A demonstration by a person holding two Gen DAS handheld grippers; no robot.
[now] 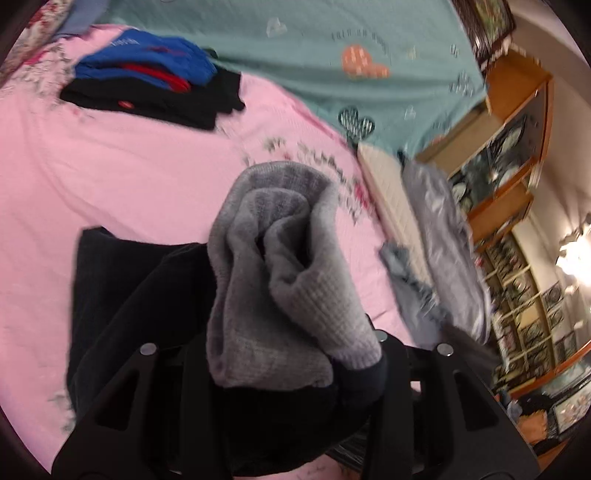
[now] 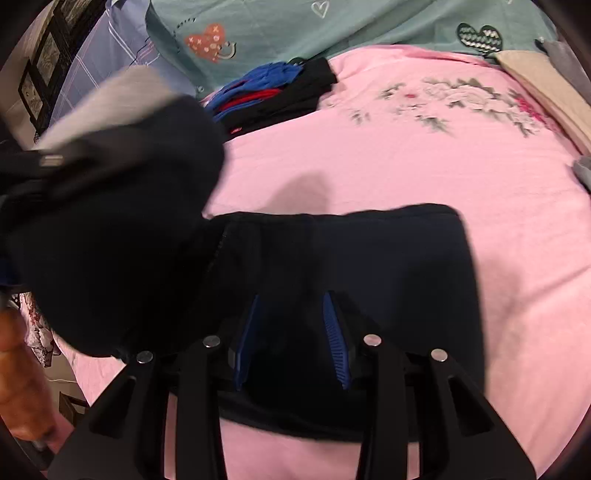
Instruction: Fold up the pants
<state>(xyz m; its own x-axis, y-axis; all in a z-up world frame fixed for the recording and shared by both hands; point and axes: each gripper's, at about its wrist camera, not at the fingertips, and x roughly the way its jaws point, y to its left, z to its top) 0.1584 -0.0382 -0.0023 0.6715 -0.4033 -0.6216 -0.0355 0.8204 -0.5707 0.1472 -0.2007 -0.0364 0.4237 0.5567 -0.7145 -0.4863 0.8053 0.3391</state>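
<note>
Left tool [image 1: 284, 369] clamped on pants [image 1: 280, 280]

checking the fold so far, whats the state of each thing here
dark pants: partly folded on the pink sheet, one end lifted
left gripper: shut on the pants' grey-lined end
right gripper: open, pads over the pants
folded clothes stack: lying flat near the teal blanket

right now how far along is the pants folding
Done: a folded stack of blue, red and black clothes sits on the pink bedspread. In hand: the left gripper carries the waist end of the dark pants, grey lining showing, while the right gripper stands open over them. Left: finishing the fold and stacking.
</note>
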